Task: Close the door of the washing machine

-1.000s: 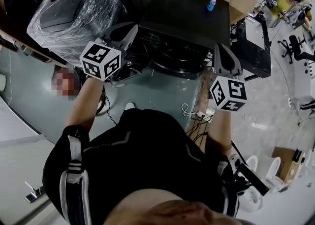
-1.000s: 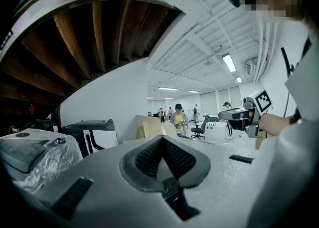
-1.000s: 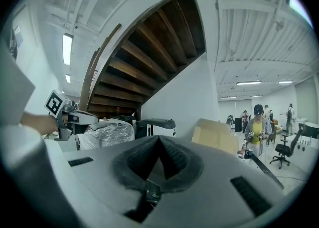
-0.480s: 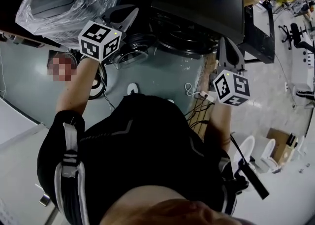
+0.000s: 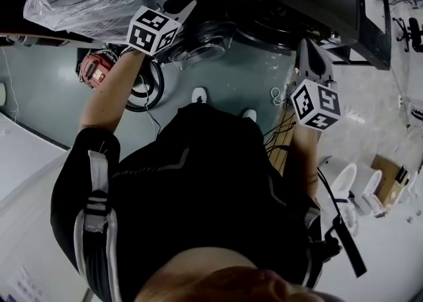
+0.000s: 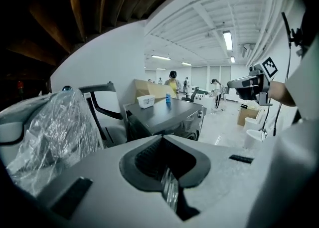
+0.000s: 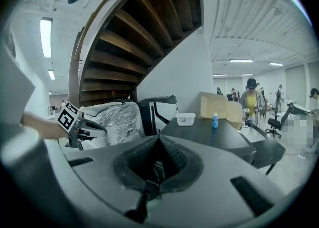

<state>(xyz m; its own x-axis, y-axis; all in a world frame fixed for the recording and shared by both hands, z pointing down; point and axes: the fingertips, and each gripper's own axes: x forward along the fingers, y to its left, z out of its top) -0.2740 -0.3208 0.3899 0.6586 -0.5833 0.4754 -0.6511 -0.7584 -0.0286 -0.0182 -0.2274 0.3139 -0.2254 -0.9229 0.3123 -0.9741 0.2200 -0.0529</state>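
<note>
Left tongs, right tongs closed, empty

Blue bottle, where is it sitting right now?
In the right gripper view, the blue bottle stands right of centre on top of the dark washing machine. It is just to the right of the white container.

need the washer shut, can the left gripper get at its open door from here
Probably yes: the left gripper, fingers shut, hangs close beside the open door of the washing machine, and the head view shows nothing between them.
</note>
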